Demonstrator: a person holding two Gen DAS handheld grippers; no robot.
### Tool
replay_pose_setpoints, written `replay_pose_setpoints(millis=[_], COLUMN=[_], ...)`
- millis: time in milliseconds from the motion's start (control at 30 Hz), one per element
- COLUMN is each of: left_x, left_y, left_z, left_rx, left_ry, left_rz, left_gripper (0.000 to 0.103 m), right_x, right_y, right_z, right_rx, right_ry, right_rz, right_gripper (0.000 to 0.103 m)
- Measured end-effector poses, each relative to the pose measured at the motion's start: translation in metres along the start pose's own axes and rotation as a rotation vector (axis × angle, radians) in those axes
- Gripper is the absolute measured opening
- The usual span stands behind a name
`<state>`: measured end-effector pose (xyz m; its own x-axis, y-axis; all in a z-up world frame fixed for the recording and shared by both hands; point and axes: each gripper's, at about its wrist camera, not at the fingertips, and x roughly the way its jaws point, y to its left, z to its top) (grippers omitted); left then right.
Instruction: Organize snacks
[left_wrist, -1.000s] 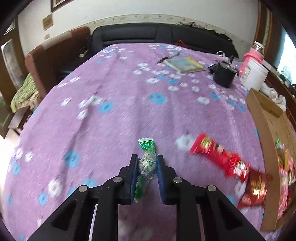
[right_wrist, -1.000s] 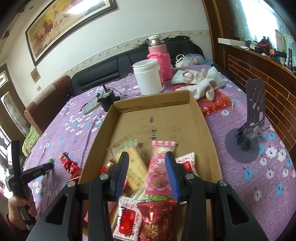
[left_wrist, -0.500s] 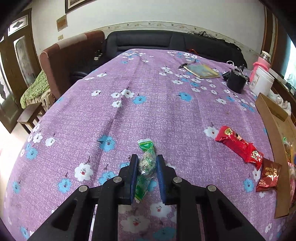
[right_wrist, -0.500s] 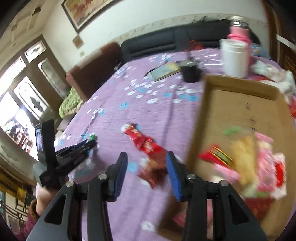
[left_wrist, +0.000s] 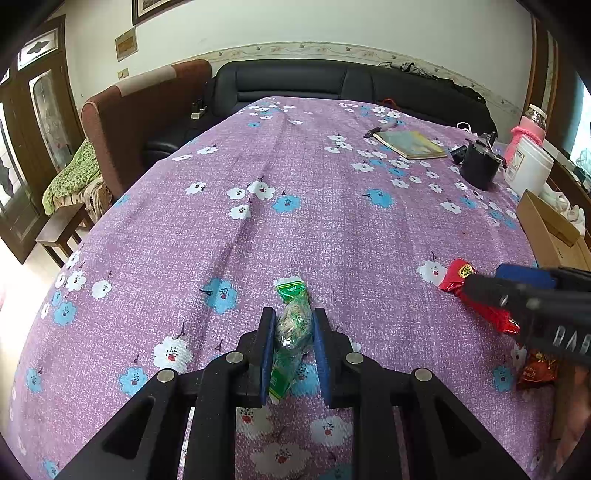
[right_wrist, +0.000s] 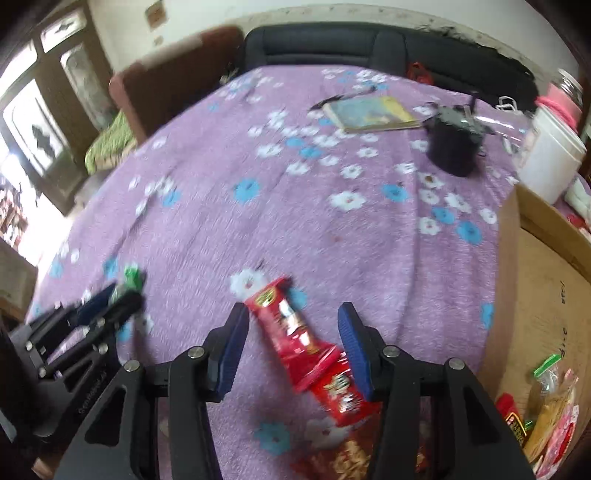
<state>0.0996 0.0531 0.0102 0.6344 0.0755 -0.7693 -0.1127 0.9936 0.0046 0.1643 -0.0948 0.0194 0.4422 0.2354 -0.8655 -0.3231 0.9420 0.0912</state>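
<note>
My left gripper (left_wrist: 293, 325) is shut on a small green snack packet (left_wrist: 291, 325) and holds it just above the purple flowered tablecloth (left_wrist: 295, 206). My right gripper (right_wrist: 293, 325) is open, its jaws on either side of a long red snack packet (right_wrist: 291, 328) that lies on the cloth. A dark red packet (right_wrist: 340, 458) lies just below it. The red packet (left_wrist: 476, 291) and the right gripper (left_wrist: 517, 291) also show in the left wrist view. The cardboard box (right_wrist: 543, 280) at right holds several snack packets (right_wrist: 546, 402).
A black pot (right_wrist: 456, 144), a white jar (right_wrist: 554, 155), a pink bottle (left_wrist: 526, 133) and a book (right_wrist: 373, 112) stand at the far side of the table. A black sofa (left_wrist: 332, 81) and a brown armchair (left_wrist: 140, 103) border the table.
My right gripper has swung left from above the box to over the red packet on the cloth. My left gripper keeps its hold on the green packet.
</note>
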Motion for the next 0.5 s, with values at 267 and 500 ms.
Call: replay_pose_setpoints(millis=[267,500], left_x=[0.000,-0.001], left_y=[0.001,0.001], left_z=[0.000,-0.001], left_rx=[-0.005,0.001], left_ry=[-0.001,-0.003], left_rz=[-0.004,0.005], left_gripper=[0.021,0.021], right_x=[-0.021,-0.069], right_y=[0.025,0.025], right_z=[-0.032,-0.079], right_rx=[-0.077,0.033], right_ry=[-0.073,-0.180], right_rz=[-0.101,0.018], right_gripper=[0.019,0.027])
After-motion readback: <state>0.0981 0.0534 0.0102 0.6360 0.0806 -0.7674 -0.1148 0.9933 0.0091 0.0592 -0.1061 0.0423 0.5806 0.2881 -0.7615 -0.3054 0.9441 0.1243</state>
